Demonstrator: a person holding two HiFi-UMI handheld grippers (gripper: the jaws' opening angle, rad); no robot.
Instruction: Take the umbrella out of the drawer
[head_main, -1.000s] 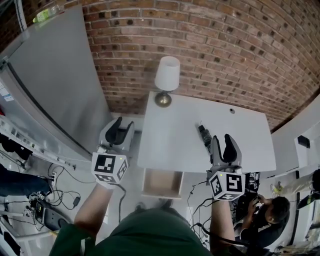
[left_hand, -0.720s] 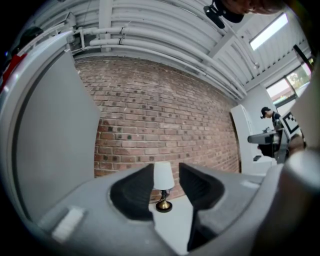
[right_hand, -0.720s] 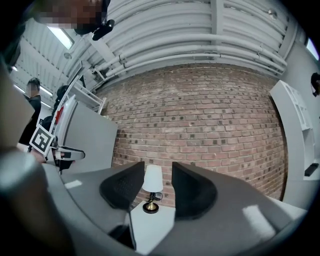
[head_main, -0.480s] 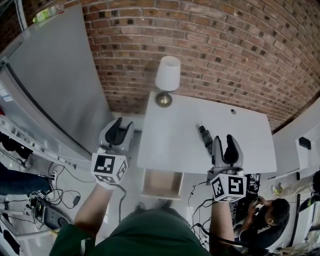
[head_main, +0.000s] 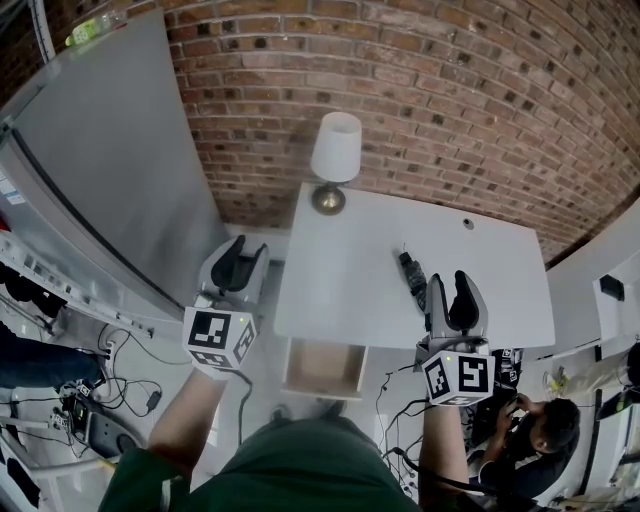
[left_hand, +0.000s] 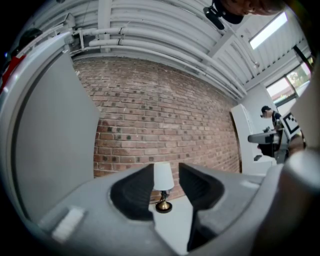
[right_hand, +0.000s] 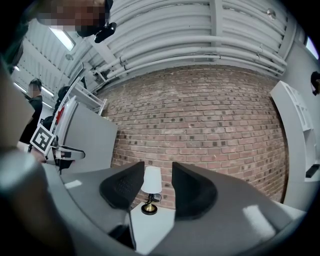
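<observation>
- We look down on a white table (head_main: 340, 290) pushed against a red brick wall (head_main: 420, 100), with a gripper raised on either side of it.
- The left gripper (head_main: 243, 250) hovers off the table's left edge, over the floor. In its own view (left_hand: 166, 172) the jaws stand apart with nothing between them, and they frame only the distant table lamp (left_hand: 163, 187).
- The right gripper (head_main: 455, 285) hangs over the table's front right part, close to the front edge. Its own view (right_hand: 157, 170) shows its jaws apart too and gripping nothing, with the same lamp (right_hand: 150, 190) seen far off through the gap.
- A slim dark bundle, which we take for the folded umbrella (head_main: 411, 273), lies on the tabletop just left of the right gripper's tips. We cannot tell whether the two touch.
- The drawer (head_main: 325, 368) stands pulled open under the table's front edge, its pale wooden bottom showing bare.
- The lamp (head_main: 333, 160), with a white shade and a brass foot, stands at the table's back left corner.
- A tall grey panel (head_main: 110, 150) rises left of the table, cables (head_main: 130, 390) trail over the floor below it, and a second person (head_main: 540, 425) crouches at lower right.
</observation>
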